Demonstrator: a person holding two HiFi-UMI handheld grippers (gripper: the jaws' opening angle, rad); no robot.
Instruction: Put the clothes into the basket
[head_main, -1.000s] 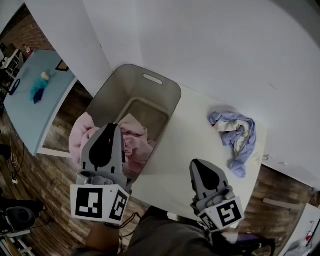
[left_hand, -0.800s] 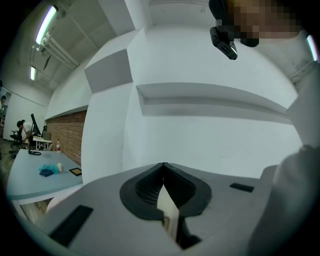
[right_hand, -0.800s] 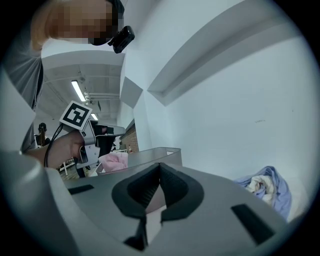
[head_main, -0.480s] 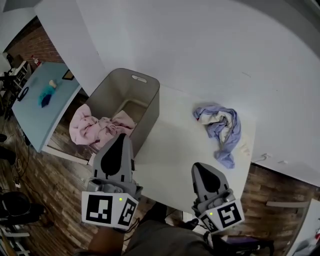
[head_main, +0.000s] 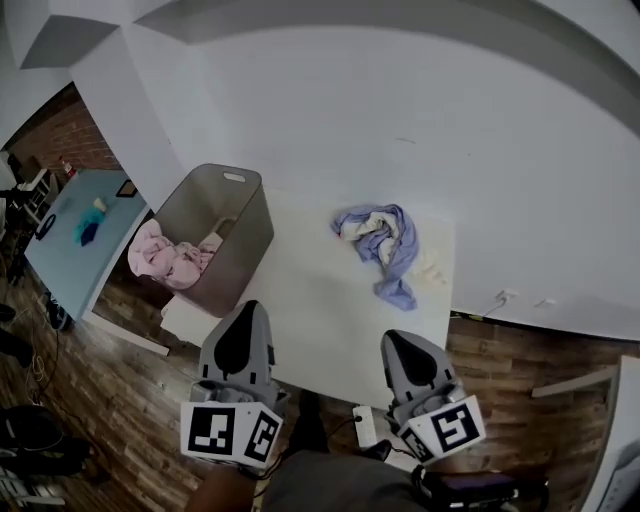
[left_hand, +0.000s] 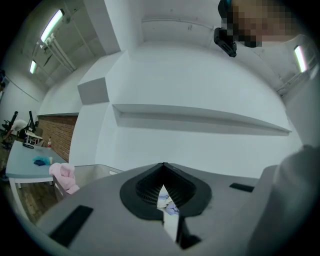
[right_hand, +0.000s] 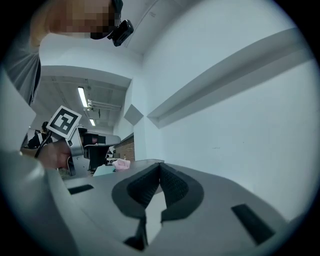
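Head view | pink clothes (head_main: 165, 255) in basket (head_main: 252, 205); blue clothes (head_main: 380, 235) lie on surface (head_main: 320, 320) | left tool (head_main: 248, 310) and right tool (head_main: 396, 342) closed tight, holding nothing | next, likely: reach blue clothes, open, grab

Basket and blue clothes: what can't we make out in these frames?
- Basket floor: in the head view, pink clothes and the near wall cover most of it.
- Blue clothes: in the head view, too small and bunched to count garments. The left gripper view shows only a sliver below the shut left gripper.
- Right gripper view: no blue clothes in sight; the shut right gripper fills the lower frame.
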